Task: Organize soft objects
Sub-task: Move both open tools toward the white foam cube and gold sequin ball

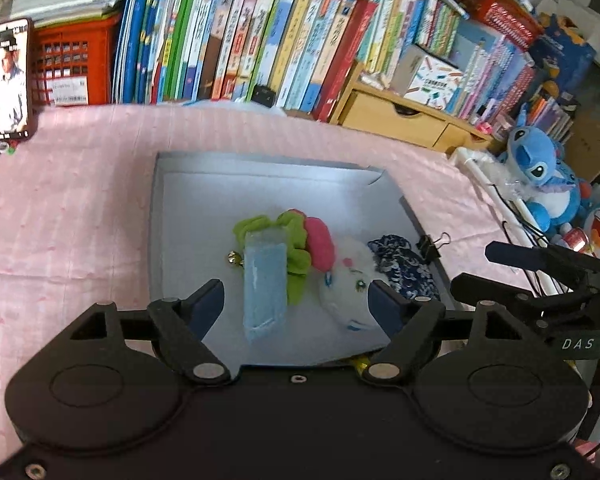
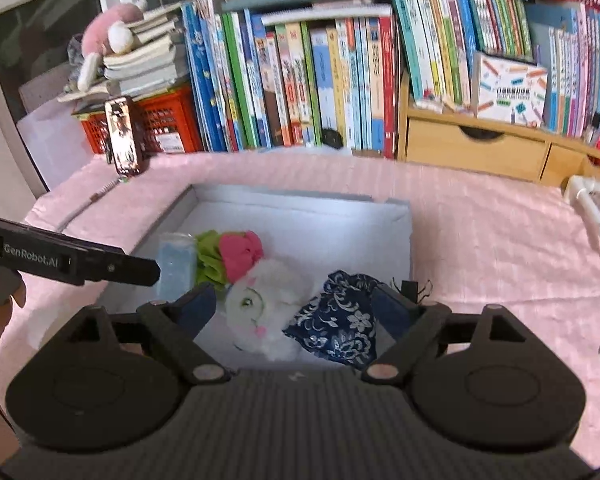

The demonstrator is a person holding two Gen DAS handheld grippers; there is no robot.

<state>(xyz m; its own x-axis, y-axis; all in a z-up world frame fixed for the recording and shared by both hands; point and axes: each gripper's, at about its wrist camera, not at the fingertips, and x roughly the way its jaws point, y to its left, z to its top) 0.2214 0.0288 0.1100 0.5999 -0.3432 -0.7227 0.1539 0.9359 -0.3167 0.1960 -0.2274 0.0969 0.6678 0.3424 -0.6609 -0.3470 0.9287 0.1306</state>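
Note:
A shallow grey box (image 1: 260, 184) (image 2: 300, 216) lies on the pink cloth. In it lie a light blue pouch (image 1: 265, 280) (image 2: 175, 260), a green and pink plush flower (image 1: 296, 240) (image 2: 236, 254), a white plush cat (image 1: 346, 276) (image 2: 260, 316) and a navy floral pouch (image 1: 400, 266) (image 2: 340, 316). My left gripper (image 1: 296, 300) is open above the box's near edge, with the blue pouch and cat between its fingers. My right gripper (image 2: 296, 308) is open over the cat and navy pouch. Neither holds anything.
A wall of books (image 1: 260, 40) and a wooden drawer unit (image 2: 476, 148) stand behind the pink table (image 1: 60, 220). A phone (image 1: 9, 80) leans at the back left by a red crate (image 1: 76, 64). A blue Stitch plush (image 1: 540, 176) sits off the right edge.

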